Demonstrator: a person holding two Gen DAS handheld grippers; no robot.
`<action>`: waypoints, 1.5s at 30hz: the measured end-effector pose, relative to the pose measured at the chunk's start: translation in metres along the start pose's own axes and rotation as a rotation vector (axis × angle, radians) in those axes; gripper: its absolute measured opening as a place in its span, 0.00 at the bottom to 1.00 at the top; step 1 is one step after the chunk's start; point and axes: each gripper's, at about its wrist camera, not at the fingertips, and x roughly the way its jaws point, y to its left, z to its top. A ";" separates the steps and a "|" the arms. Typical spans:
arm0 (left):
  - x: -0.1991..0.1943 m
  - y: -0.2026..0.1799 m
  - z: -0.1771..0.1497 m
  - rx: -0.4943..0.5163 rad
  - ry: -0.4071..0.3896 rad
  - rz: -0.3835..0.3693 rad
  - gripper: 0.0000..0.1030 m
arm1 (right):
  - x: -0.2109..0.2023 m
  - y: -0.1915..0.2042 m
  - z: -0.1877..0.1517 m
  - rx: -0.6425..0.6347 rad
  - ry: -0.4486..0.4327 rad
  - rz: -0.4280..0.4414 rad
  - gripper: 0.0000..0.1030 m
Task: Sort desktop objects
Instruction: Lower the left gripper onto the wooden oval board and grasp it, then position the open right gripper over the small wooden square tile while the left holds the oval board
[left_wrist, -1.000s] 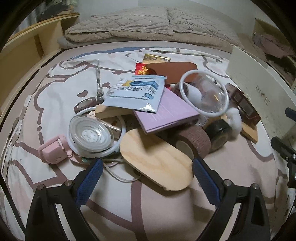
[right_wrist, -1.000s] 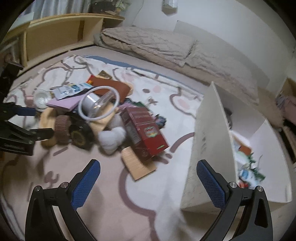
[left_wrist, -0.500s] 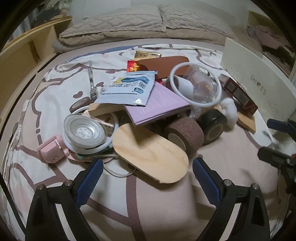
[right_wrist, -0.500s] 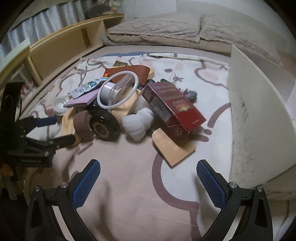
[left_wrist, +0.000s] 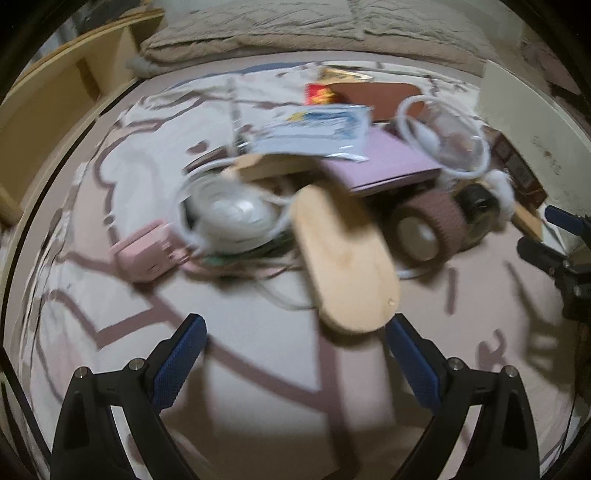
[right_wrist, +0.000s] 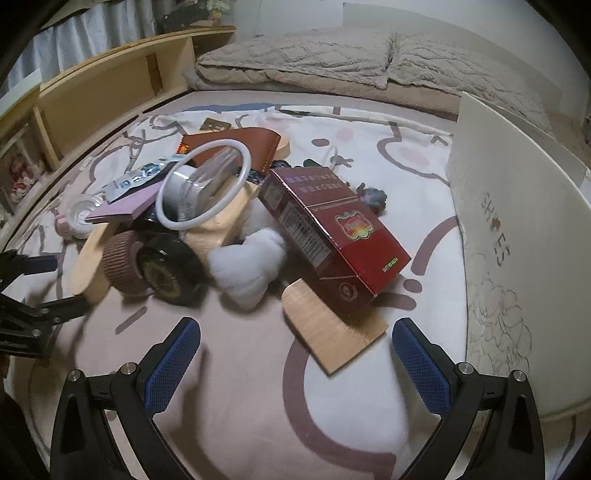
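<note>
Pile of desktop objects (right_wrist: 221, 206): heaped mid-bedsheet, beside white shoe box (right_wrist: 517, 221)
Red carton (right_wrist: 332, 229): light, stiff, tilted on wooden comb (right_wrist: 332, 332); grip across long sides
Oval wood board (left_wrist: 343, 258): rigid, thin; pinch at edge
Cotton wad (right_wrist: 251, 266): soft, squashy
Left gripper (left_wrist: 295, 358): fingers apart, empty
Right gripper (right_wrist: 295, 362): fingers apart, empty

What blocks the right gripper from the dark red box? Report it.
Nothing visible does. The right gripper is open, with only bare bedsheet and the flat wooden piece lying low in front of it. The dark red box rests partly on that piece, its near end exposed.
</note>
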 end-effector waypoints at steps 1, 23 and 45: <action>0.001 0.007 -0.001 -0.025 0.010 0.002 0.96 | 0.002 -0.001 0.001 0.002 0.005 0.002 1.00; -0.014 -0.008 0.004 0.005 -0.119 -0.154 0.76 | 0.009 0.013 0.002 -0.058 0.018 0.177 1.00; -0.005 -0.014 0.001 0.010 -0.094 -0.171 0.44 | 0.002 0.009 -0.005 -0.014 0.012 0.063 0.55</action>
